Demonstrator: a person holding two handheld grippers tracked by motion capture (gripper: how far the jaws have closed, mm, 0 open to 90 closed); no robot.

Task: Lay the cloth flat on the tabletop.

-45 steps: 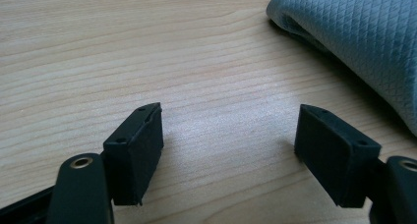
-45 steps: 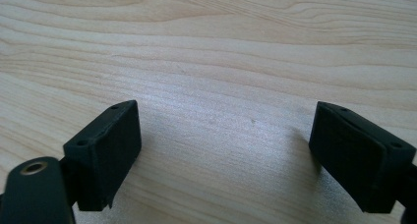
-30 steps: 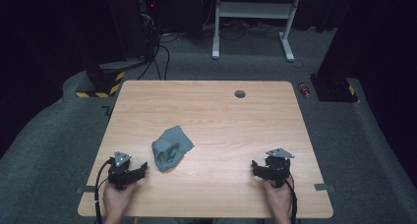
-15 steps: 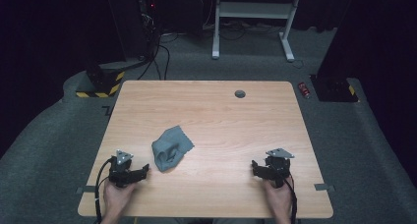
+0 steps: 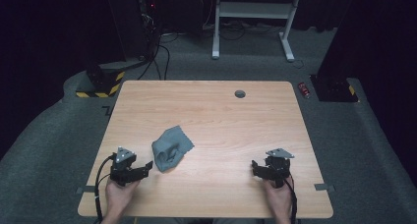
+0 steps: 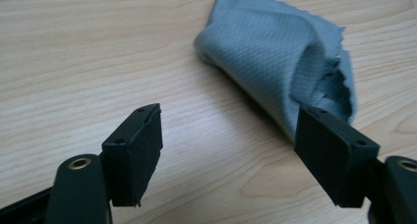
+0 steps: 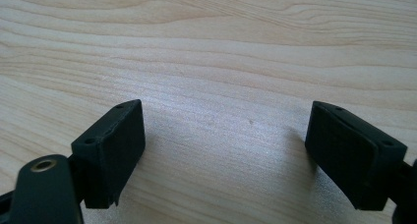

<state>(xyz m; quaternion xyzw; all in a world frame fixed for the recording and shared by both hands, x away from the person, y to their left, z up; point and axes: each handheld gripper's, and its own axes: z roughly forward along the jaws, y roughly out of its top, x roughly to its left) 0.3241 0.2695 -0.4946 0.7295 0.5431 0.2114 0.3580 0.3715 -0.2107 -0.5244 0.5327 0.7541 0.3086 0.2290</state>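
Observation:
A crumpled grey-blue cloth (image 5: 170, 148) lies on the wooden table (image 5: 221, 116), left of centre. My left gripper (image 5: 142, 168) rests near the front left, just left of the cloth, pointing toward it. In the left gripper view the cloth (image 6: 285, 62) lies ahead and to the right, and my left gripper (image 6: 241, 155) stands open with bare wood between its jaws. My right gripper (image 5: 256, 169) rests near the front right, well apart from the cloth. In the right gripper view it (image 7: 241, 155) is open over bare table.
A small dark round grommet (image 5: 240, 93) sits in the table near its far edge. Beyond the table are a yellow-black striped base (image 5: 101, 82), cables, a white desk frame (image 5: 251, 17) and a red object (image 5: 305, 90) on the carpet.

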